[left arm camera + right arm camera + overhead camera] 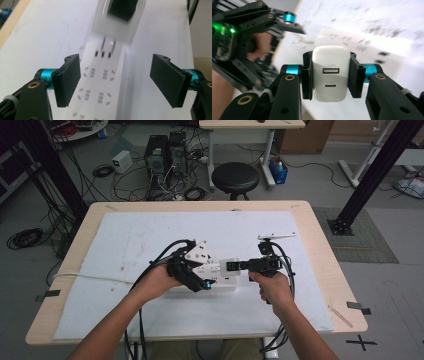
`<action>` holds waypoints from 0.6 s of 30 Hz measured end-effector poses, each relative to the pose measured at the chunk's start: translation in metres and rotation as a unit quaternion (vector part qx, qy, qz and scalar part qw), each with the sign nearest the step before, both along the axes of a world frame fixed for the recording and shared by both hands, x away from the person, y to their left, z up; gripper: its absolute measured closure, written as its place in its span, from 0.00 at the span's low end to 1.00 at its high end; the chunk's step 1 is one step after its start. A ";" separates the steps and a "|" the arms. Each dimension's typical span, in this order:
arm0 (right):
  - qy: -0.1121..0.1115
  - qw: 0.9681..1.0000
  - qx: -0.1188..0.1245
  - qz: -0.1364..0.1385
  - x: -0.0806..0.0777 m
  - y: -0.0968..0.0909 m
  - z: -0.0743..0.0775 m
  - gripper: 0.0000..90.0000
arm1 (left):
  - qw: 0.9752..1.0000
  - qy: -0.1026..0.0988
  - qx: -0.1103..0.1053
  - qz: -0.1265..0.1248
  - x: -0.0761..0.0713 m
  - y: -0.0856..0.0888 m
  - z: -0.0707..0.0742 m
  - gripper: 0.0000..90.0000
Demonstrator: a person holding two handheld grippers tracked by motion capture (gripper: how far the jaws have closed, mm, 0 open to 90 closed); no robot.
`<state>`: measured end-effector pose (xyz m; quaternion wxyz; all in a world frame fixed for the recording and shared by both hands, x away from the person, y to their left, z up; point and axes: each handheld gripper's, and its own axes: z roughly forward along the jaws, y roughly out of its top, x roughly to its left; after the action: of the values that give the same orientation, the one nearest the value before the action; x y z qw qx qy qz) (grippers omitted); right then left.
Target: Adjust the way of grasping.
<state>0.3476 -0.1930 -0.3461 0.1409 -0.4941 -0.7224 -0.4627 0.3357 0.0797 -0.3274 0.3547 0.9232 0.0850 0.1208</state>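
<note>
My matt black plastic pads [355, 75] pinch a glossy white plastic charger [331, 72] above the smooth white power strip [100, 85] on the pale wooden table [320, 245].

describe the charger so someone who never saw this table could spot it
On the white mat covering the table, look at the power strip near the front middle. The charger is the white block in the right claw above it, with two ports on its face.

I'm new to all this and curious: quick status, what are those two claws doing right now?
Right gripper shut on white charger, just above the power strip. Left gripper open, jaws either side of the strip, not pressing. Nothing in the way.
</note>
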 end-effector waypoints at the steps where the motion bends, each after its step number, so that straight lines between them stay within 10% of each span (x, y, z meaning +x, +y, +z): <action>1: -0.009 1.000 -0.015 0.001 0.000 -0.005 0.001 0.69 | 1.000 0.003 0.006 0.004 0.001 0.005 -0.001 0.27; 7: -0.045 0.996 -0.078 0.015 0.000 -0.010 0.007 0.69 | 0.996 0.061 0.045 0.040 0.007 0.039 -0.002 0.27; 11: -0.088 0.983 -0.157 0.040 -0.002 -0.006 0.018 0.69 | 0.989 0.105 0.074 0.067 0.012 0.065 0.001 0.27; 12: -0.098 0.977 -0.183 0.047 -0.002 -0.004 0.021 0.69 | 0.988 0.109 0.082 0.075 0.013 0.070 0.002 0.27; 13: -0.122 0.960 -0.244 0.063 -0.002 0.000 0.026 0.69 | 0.986 0.108 0.096 0.080 0.013 0.075 0.003 0.27; 14: -0.122 0.960 -0.244 0.063 -0.002 0.000 0.026 0.69 | 0.984 0.110 0.104 0.090 0.012 0.080 0.003 0.27; 16: -0.140 0.942 -0.293 0.080 -0.003 0.003 0.030 0.69 | 0.980 0.109 0.128 0.104 0.013 0.091 0.006 0.24; 18: -0.147 0.933 -0.313 0.102 -0.002 0.004 0.033 0.69 | 0.976 0.109 0.149 0.113 0.015 0.103 0.010 0.22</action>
<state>0.3460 -0.1890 -0.3130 -0.0825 -0.3632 -0.8899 -0.2634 0.3503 0.1825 -0.3174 0.1860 0.9578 0.2074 0.0703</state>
